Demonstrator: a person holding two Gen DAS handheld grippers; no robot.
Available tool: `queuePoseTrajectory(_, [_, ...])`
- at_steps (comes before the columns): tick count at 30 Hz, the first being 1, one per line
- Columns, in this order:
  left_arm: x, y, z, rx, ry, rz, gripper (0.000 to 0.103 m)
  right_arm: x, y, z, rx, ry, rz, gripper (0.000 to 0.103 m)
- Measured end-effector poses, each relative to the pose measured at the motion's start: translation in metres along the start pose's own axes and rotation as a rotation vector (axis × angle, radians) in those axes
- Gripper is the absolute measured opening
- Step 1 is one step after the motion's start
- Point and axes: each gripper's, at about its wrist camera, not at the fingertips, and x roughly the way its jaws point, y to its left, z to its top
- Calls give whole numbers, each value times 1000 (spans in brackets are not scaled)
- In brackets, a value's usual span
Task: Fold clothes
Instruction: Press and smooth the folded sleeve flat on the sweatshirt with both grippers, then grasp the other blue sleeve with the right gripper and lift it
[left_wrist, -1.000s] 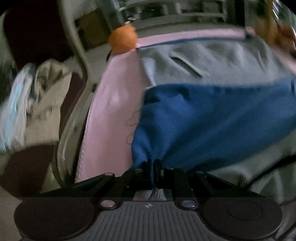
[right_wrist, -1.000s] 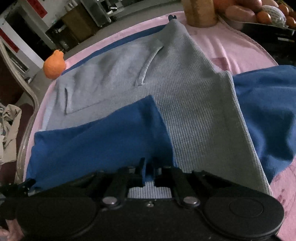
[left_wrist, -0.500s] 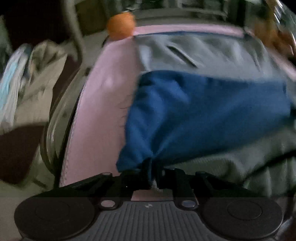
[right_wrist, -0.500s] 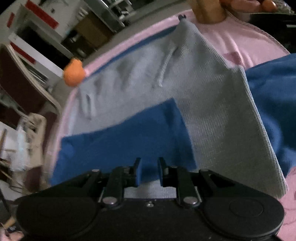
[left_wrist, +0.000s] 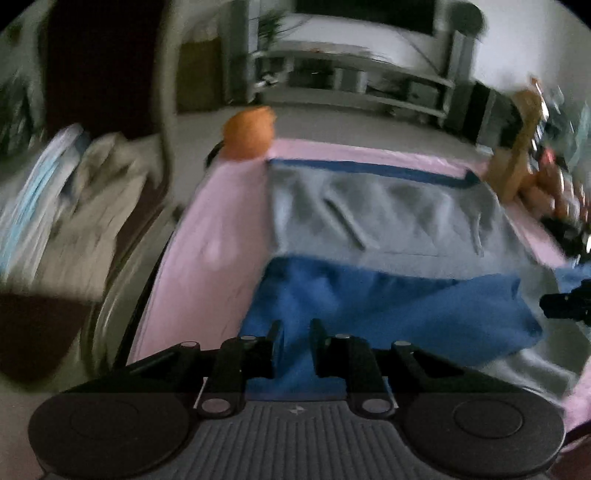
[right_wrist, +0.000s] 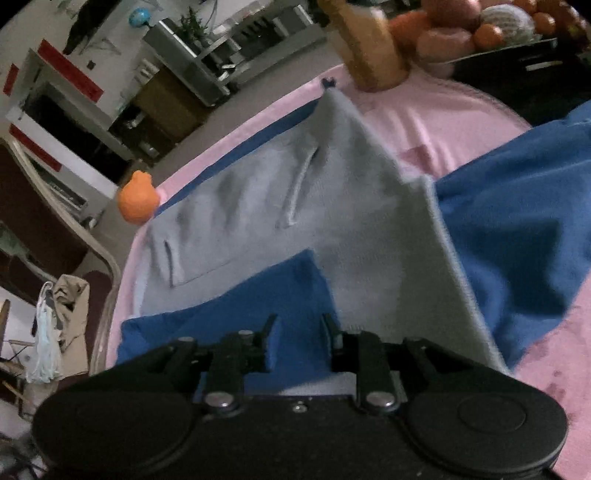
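Pink-covered desk (left_wrist: 221, 236): with both hand-held grippers, left (left_wrist: 294, 328) and right (right_wrist: 297, 325), opening off the blue sleeve (right_wrist: 236, 317), lift clear before smoothing the fold flat.

The pink cloth (right_wrist: 424, 125) is mostly taken up by the grey-and-blue garment (right_wrist: 369, 236), flat and low — nothing on it blocks a pass above. At the far left corner sits an orange fruit (left_wrist: 249, 133). The far right corner is crowded — a tan jar (right_wrist: 369, 44) stands just beside a dark tray of fruit (right_wrist: 480, 33). Left of the table edge, a chair (left_wrist: 162, 122) heaped with clothes (left_wrist: 92, 206) narrows the side approach.
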Motion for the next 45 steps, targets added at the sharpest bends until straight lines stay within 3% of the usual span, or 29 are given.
queuePoseTrajectory(2, [30, -5, 4, 9, 58, 19, 19, 15, 10, -1, -36, 33, -4, 23])
queuePoseTrajectory(4, [57, -4, -1, 1, 156, 53, 17, 29, 17, -6, -89, 63, -74, 23])
queuePoseTrajectory(5, [64, -3, -7, 3, 184, 78, 17, 35, 17, -8, -110, 77, -128, 14])
queuePoseTrajectory(6, [62, -3, -10, 9, 174, 85, 18, 35, 16, -8, -115, 81, -151, 3])
queuePoseTrajectory(8, [47, -3, -9, 19, 159, 90, 18, 29, 13, -4, -95, 71, -162, 9])
queuePoseTrajectory(11, [17, -6, -5, 13, 85, 77, 18, -18, 4, 8, -27, -89, -83, 18])
queuePoseTrajectory(13, [-2, -18, 5, 25, 39, 36, 18, -56, -9, 21, 36, -231, -53, 32])
queuePoseTrajectory(14, [-8, -29, 11, 37, 20, 11, 19, -71, -17, 28, 62, -292, -63, 33])
queuePoseTrajectory(17, [-24, -65, 26, 81, -24, -79, 22, -109, -56, 48, 164, -423, -154, 34])
queuePoseTrajectory(22, [-16, -140, 34, 186, 25, -229, 26, -141, -135, 69, 374, -495, -348, 35])
queuePoseTrajectory(25, [2, -184, 26, 245, 75, -276, 27, -150, -181, 77, 446, -500, -446, 35])
queuePoseTrajectory(29, [15, -221, 7, 275, 105, -333, 30, -151, -231, 84, 500, -538, -435, 39])
queuePoseTrajectory(30, [16, -228, 2, 278, 116, -354, 30, -148, -238, 87, 496, -551, -434, 48])
queuePoseTrajectory(33, [19, -239, -7, 290, 128, -371, 30, -136, -256, 99, 479, -553, -489, 51])
queuePoseTrajectory(40, [38, -238, -3, 243, 159, -346, 31, -98, -285, 125, 442, -451, -684, 49])
queuePoseTrajectory(44, [39, -234, -3, 229, 163, -336, 30, -90, -290, 125, 418, -425, -730, 38])
queuePoseTrajectory(45, [38, -234, -3, 227, 160, -336, 30, -89, -289, 125, 407, -416, -729, 24])
